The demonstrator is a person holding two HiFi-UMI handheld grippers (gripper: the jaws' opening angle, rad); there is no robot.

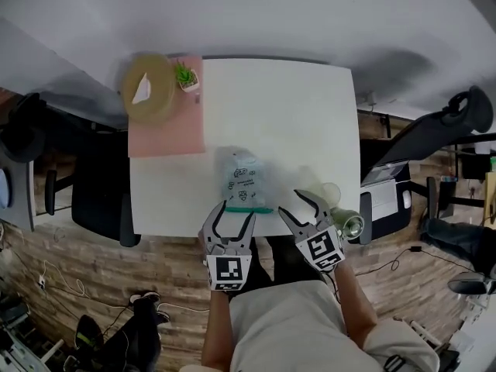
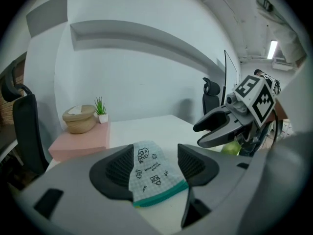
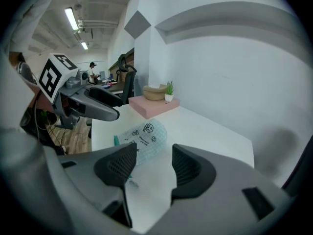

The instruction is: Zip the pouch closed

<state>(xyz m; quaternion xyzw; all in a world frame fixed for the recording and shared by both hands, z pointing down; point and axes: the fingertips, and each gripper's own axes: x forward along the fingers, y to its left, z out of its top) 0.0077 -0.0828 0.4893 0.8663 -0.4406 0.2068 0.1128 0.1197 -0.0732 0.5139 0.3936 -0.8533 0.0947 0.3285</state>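
Right, the pouch (image 1: 245, 180) lies flat on the white table (image 1: 294, 107), close to the near edge, with its teal zip (image 1: 249, 208) turned toward the person. That looks deliberate, since it puts the zip line where both tools can reach it first. Whether the zip is part-way shut, I can't tell from here.

Left gripper (image 1: 238, 210) hovers just at that teal edge, jaws wide, and its own view shows the pouch framed between the pads but not pinched, with nothing pressing on it. My read is that it's lined up to clamp the fabric end and anchor it.

Right gripper (image 1: 292, 204) sits just beside the pouch's right corner, jaws apart though somewhat narrower, with only bare table between them; the pouch shows off to one side in its view. Likely it's hunting for the slider, which is too small to make out.

Further back, well clear of the work, a pink mat (image 1: 167, 122) carries a basket (image 1: 149, 87) and a small plant (image 1: 184, 74).
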